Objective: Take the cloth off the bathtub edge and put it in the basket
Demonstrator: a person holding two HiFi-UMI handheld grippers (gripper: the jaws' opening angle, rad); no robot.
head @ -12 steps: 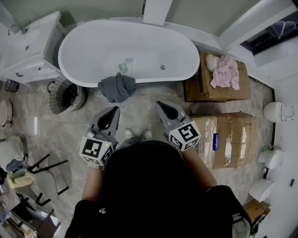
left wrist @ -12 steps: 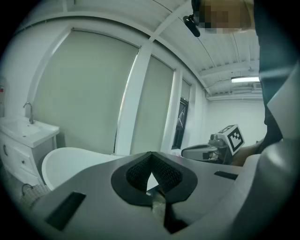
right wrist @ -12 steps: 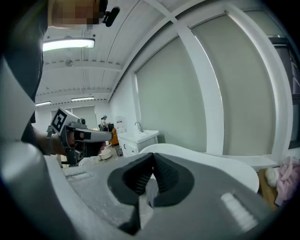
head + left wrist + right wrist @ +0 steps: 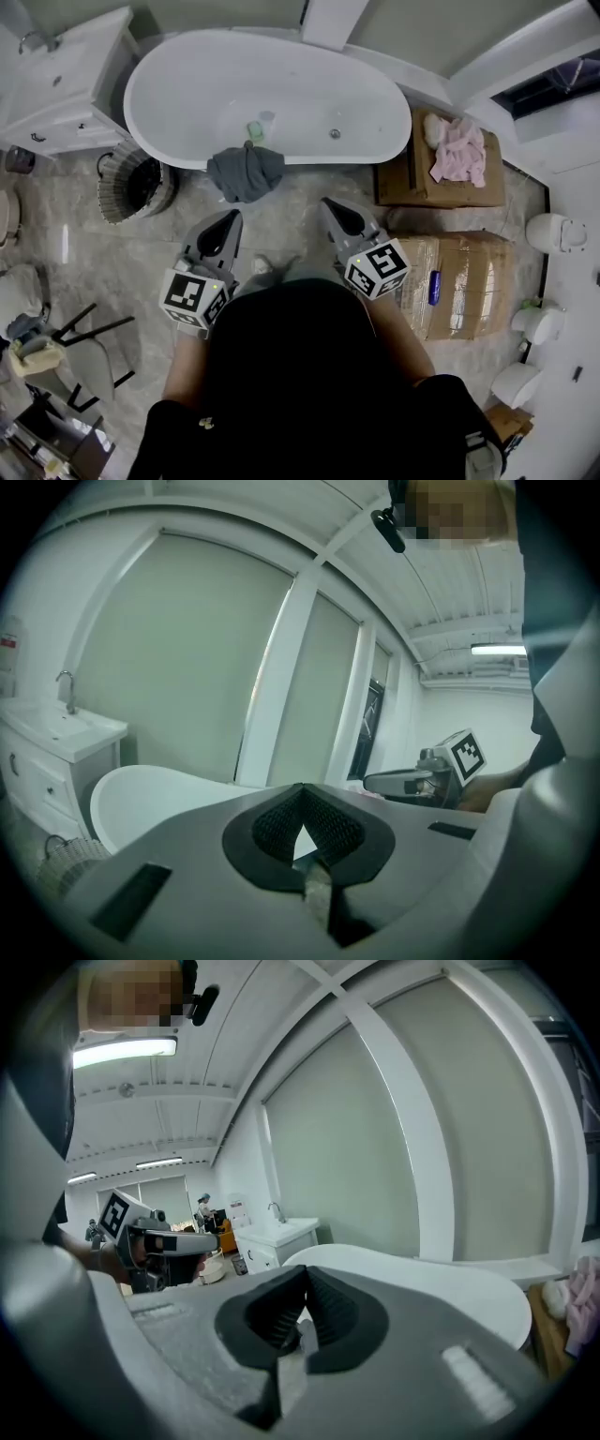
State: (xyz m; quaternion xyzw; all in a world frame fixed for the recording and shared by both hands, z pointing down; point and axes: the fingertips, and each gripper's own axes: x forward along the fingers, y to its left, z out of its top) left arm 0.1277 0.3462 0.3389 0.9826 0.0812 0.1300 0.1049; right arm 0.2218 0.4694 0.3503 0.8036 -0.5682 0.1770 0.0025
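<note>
In the head view a grey cloth [image 4: 246, 172] hangs crumpled over the near edge of the white oval bathtub [image 4: 187, 89]. A round woven basket [image 4: 131, 187] stands on the floor left of the cloth, against the tub. My left gripper [image 4: 232, 217] is shut and points toward the tub, a short way below the cloth and apart from it. My right gripper [image 4: 330, 204] is shut too, right of the cloth. The left gripper view shows closed jaws [image 4: 302, 791] with nothing between them, and the right gripper view shows the same [image 4: 305, 1272]. The cloth is hidden in both gripper views.
A white vanity cabinet [image 4: 56, 84] with a sink stands left of the tub. Cardboard boxes [image 4: 459, 281] sit at the right, one [image 4: 403, 183] bearing a pink cloth [image 4: 459, 150]. A chair [image 4: 84, 356] is at lower left. White fixtures [image 4: 553, 230] line the right wall.
The head view has shifted slightly, so the tub and cloth sit a little lower and to the right. Both grippers keep the same shut stance before the tub.
</note>
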